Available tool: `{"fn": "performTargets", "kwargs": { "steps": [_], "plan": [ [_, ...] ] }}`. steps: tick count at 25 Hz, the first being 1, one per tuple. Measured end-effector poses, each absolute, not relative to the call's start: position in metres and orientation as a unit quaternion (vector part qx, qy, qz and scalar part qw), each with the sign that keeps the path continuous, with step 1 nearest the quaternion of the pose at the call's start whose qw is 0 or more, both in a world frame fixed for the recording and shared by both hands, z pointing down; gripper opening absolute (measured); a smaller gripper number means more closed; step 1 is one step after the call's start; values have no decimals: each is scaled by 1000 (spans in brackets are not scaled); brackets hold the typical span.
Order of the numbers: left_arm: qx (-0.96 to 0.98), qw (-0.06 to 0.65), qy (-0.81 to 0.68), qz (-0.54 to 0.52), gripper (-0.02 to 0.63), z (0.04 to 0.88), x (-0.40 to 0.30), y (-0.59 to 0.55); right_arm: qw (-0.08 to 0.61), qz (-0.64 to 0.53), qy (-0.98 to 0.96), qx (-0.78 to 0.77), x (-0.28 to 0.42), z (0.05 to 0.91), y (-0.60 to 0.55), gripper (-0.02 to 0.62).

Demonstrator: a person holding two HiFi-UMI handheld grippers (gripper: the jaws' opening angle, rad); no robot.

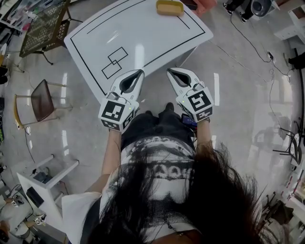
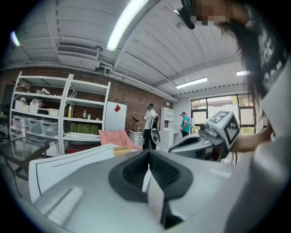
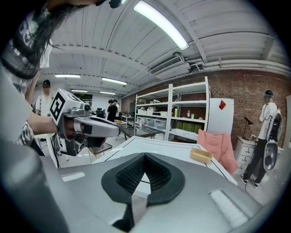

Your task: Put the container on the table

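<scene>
A tan, shallow container (image 1: pixel 169 7) sits at the far edge of the white table (image 1: pixel 143 33), which is marked with black lines. It also shows in the left gripper view as the container (image 2: pixel 122 150) and in the right gripper view as the container (image 3: pixel 201 155). My left gripper (image 1: pixel 139 72) and right gripper (image 1: pixel 170 71) hang side by side at the table's near corner, far short of the container. Both are shut with nothing between the pads. Their tips in their own views are the left gripper (image 2: pixel 148 152) and the right gripper (image 3: pixel 144 157).
A brown chair (image 1: pixel 42 100) and a green mesh table (image 1: pixel 45 26) stand left of the table. A white shelf unit (image 1: pixel 45 183) is at lower left. Cables (image 1: pixel 257 52) run over the floor on the right. A pink chair (image 3: pixel 221 145), shelves (image 3: pixel 182 116) and standing people (image 2: pixel 150 125) lie beyond the table.
</scene>
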State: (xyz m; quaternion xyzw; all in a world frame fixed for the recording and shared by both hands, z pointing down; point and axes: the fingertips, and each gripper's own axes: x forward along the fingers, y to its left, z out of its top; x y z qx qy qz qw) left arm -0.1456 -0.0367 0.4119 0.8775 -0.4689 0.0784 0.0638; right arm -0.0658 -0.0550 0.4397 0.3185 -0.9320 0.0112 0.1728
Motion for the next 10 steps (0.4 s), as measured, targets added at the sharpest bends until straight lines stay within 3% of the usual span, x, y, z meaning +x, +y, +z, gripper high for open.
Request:
{"fn": "performTargets", "kwargs": {
  "steps": [10],
  "plan": [
    [884,65,-457,78,0,411,-148,-23,168,21,-930,326,-70,436,-43,5]
  ]
}}
